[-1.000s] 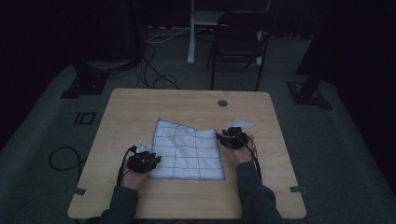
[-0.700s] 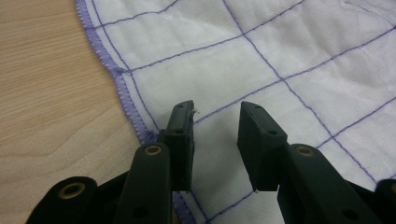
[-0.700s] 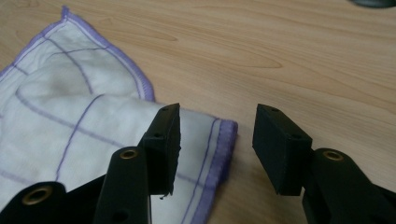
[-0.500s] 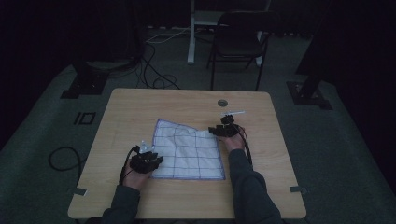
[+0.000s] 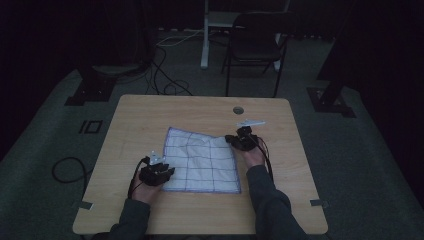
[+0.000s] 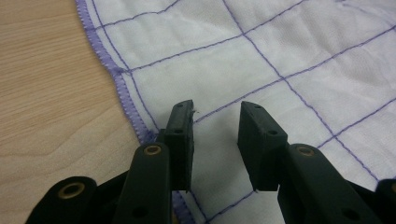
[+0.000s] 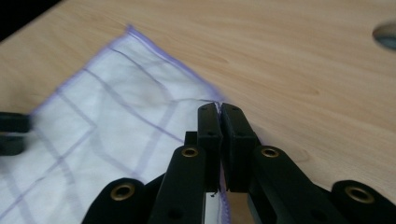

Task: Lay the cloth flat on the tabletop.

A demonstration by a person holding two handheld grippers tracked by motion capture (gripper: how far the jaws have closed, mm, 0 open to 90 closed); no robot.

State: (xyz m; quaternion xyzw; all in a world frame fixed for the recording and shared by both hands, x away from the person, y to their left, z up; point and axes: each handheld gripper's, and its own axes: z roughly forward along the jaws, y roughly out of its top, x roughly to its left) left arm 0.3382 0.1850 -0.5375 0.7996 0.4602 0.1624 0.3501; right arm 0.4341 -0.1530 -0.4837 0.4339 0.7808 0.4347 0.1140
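High view takes in the whole wooden table point(image 5: 200, 210), with a white cloth point(image 5: 202, 160) crossed by purple grid lines lying spread near its middle. The person's forearms come in from the bottom edge, the left gripper point(image 5: 156, 172) at the cloth's near left corner and the right gripper point(image 5: 242, 140) at its far right corner. A round cable hole point(image 5: 238, 110) sits in the tabletop beyond the right gripper, and a dark chair point(image 5: 255, 45) stands on the floor past the table.

Left gripper view gives what the overhead picture is too dim to show: the left gripper point(image 6: 215, 128) has its jaws standing apart over the cloth point(image 6: 261, 60), close to the purple stitched hem point(image 6: 119, 88), with fabric showing in the gap between them and bare wood to the side.

Right gripper view shows the right gripper point(image 7: 219, 116) with its jaws just closed, pressed together on the hemmed edge of the cloth point(image 7: 107, 116) at the corner; a thin line of the edge runs between the pads. The cable hole point(image 7: 385, 35) shows at the upper right, and the tip of the left gripper point(image 7: 14, 133) at the left edge.
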